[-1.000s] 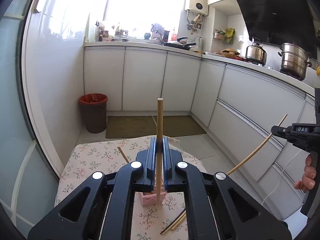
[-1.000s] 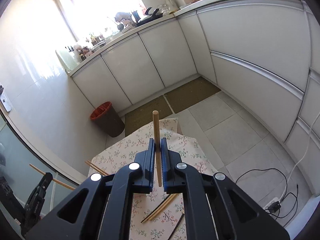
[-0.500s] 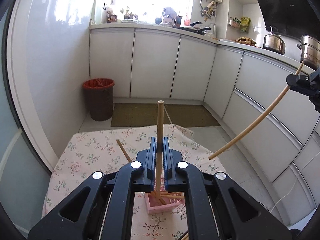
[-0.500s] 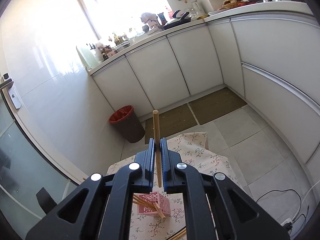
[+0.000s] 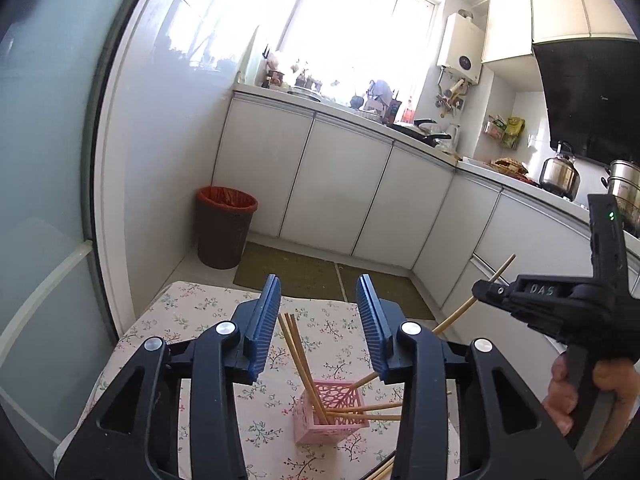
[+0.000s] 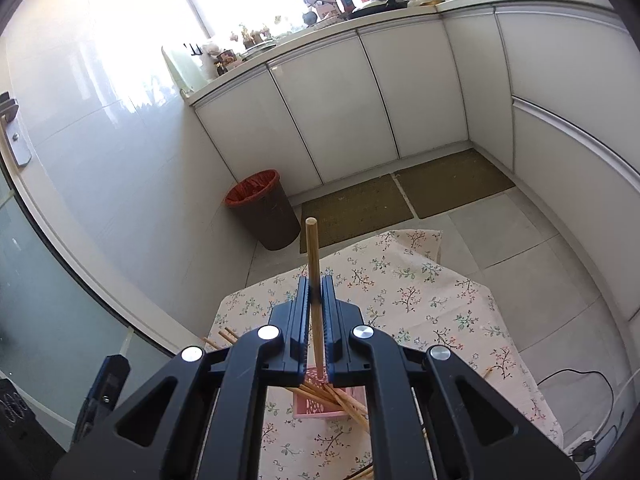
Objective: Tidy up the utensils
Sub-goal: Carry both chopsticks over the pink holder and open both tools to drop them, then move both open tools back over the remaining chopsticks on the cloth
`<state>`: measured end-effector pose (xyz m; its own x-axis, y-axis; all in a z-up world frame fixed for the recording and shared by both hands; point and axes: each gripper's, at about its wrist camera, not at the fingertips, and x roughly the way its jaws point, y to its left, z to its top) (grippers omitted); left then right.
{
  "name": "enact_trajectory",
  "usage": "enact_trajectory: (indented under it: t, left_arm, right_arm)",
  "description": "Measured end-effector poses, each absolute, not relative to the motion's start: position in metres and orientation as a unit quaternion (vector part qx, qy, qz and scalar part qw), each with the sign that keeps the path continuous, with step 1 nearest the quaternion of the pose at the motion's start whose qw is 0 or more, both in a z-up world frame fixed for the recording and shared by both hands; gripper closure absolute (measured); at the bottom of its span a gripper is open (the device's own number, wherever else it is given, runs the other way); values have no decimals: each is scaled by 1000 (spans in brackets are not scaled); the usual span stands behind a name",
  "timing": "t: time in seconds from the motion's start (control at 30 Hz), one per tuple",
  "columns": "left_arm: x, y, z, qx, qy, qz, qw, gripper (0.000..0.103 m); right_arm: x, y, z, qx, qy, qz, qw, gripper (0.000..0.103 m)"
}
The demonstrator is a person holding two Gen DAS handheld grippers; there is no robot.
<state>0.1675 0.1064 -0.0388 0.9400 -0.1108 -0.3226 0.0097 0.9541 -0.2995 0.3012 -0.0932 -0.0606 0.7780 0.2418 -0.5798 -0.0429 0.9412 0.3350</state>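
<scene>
Left gripper [image 5: 318, 322] jaws just opened, nothing between them. Right gripper [image 6: 316, 312] pinches one chopstick [image 6: 313, 264] above the pink holder [image 5: 332, 412]. Holder on floral counter [image 5: 192, 316], about five chopsticks inside.

Pink holder [image 6: 316, 404] mostly hidden behind right gripper [image 6: 316, 300] fingers [image 6: 303, 320].

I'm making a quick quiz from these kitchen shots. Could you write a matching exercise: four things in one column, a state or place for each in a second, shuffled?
Things:
1. left tongs
2. right tongs
3. pink holder
4. red-lined bin

States or places:
A. on the floor by the white cabinets
B. on the floral tablecloth, chopsticks inside
C. clamped on one chopstick
D. open, gripping nothing

Pairs: 1-D, 2-C, 3-B, 4-A
</scene>
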Motion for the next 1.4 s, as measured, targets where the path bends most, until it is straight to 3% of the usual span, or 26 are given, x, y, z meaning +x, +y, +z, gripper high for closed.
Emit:
enact_trajectory:
  t: [0.3, 0.63, 0.77, 0.9, 1.0, 1.1, 1.13, 1.17, 1.4]
  left_arm:
    - [173, 115, -48, -146, 188, -22, 971, 64]
    - [162, 92, -40, -112, 205, -42, 971, 59]
    - [154, 73, -41, -88, 219, -56, 970, 47]
    - [148, 56, -44, -64, 238, -62, 967, 44]
    - [141, 45, -51, -53, 250, -68, 964, 40]
    - [137, 36, -60, -42, 269, -76, 959, 22]
    - [136, 32, -65, -36, 282, -83, 955, 11]
    - [135, 29, -72, -31, 292, -91, 951, 7]
    - [144, 0, -154, 28, 432, -172, 885, 7]
  right_arm:
    - [310, -61, -99, 108, 343, 95, 928, 93]
    - [271, -68, -80, 80, 325, 78, 939, 91]
    - [246, -85, -76, 83, 310, 65, 945, 64]
    - [221, -107, -76, 79, 298, 42, 950, 54]
    - [205, -126, -81, 88, 291, 18, 953, 42]
    - [186, -152, -89, 111, 282, -9, 953, 21]
    - [179, -163, -94, 123, 278, -18, 953, 10]
    - [173, -172, -100, 131, 277, -28, 952, 7]
    - [143, -228, -161, 98, 322, -114, 935, 7]
